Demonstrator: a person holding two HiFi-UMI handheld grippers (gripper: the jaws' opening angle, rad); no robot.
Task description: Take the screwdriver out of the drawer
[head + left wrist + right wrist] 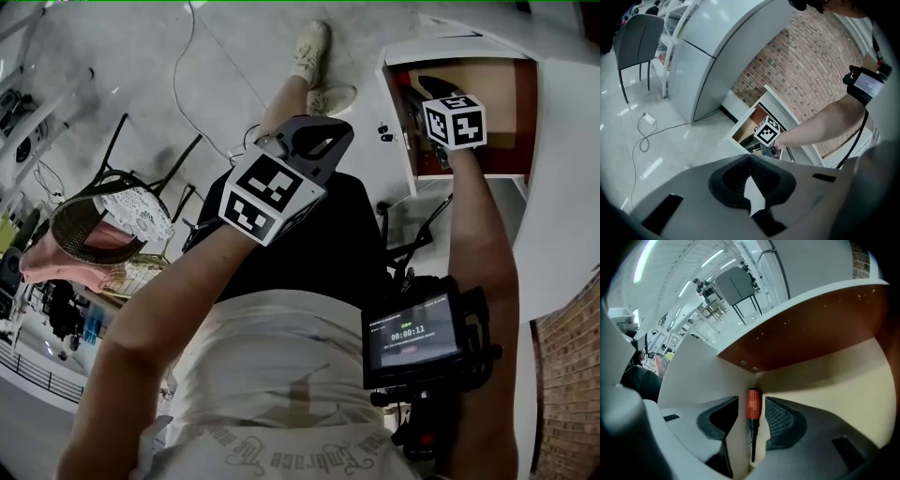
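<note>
A screwdriver (753,406) with an orange-red handle and a dark shaft lies on the floor of the open drawer (825,380), in the corner against its white side wall. My right gripper (752,398) points down into the drawer, open, with one pad on each side of the handle and neither pad pressing on it. In the head view the right gripper (433,94) reaches into the drawer (502,98) at the upper right; the screwdriver is hidden there. My left gripper (314,141) hangs in front of my body, left of the drawer, shut and empty, fingertips together (750,159).
The drawer (745,129) juts from a low white cabinet by a brick wall (811,70). A wicker chair (103,220) stands at the left, a grey chair (637,37) farther off, and a cable (644,136) lies on the floor. A small screen (412,337) is strapped to my right forearm.
</note>
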